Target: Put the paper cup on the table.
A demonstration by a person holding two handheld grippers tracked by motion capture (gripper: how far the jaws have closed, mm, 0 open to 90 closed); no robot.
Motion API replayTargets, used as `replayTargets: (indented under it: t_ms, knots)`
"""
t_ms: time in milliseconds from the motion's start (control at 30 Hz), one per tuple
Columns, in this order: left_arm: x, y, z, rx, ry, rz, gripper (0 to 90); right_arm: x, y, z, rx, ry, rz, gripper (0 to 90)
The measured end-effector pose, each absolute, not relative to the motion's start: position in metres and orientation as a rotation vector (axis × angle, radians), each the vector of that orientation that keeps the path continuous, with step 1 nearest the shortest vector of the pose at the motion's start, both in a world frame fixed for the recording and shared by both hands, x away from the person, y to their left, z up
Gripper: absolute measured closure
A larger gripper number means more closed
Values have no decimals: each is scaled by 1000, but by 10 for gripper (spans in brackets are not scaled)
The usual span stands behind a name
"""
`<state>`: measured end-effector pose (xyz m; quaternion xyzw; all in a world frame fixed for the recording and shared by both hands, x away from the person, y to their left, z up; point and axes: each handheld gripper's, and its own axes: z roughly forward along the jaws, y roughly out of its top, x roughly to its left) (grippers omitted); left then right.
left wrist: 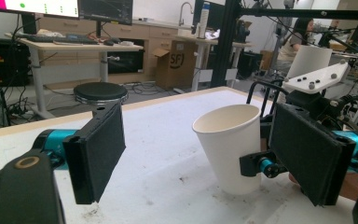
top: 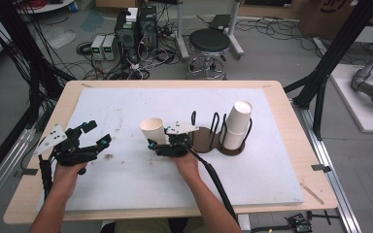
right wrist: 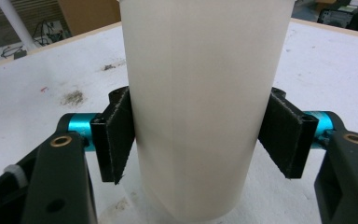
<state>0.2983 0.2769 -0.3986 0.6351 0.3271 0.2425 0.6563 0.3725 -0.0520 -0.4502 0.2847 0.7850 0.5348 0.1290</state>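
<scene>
A white paper cup stands mouth up and slightly tilted on the white mat, just left of centre. My right gripper is shut on its lower half. In the right gripper view both black pads press the cup wall from either side. My left gripper hovers over the mat's left side, jaws open with nothing between them. Looking along the left gripper, I see the held cup farther off, its base at the mat.
A dark two-ring cup holder with wire loops sits right of the held cup. Its right ring carries a stack of upside-down paper cups. The wooden table edge frames the mat. A stool and cables lie beyond.
</scene>
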Motion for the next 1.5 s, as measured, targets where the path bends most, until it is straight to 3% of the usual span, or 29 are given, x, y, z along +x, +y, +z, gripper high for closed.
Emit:
replayTargets:
  t_ms: [1033,1200,1500]
  knots:
    - [299,275,-401,1459,750,549,185,364,-64,-443,801,2485,1311,297]
    - [300,275,-403,1462,755,547,185,363,-70,-444,828,2498,1323,219]
    - [300,275,-403,1471,753,544,185,349,-83,-438,777,2501,1336,217]
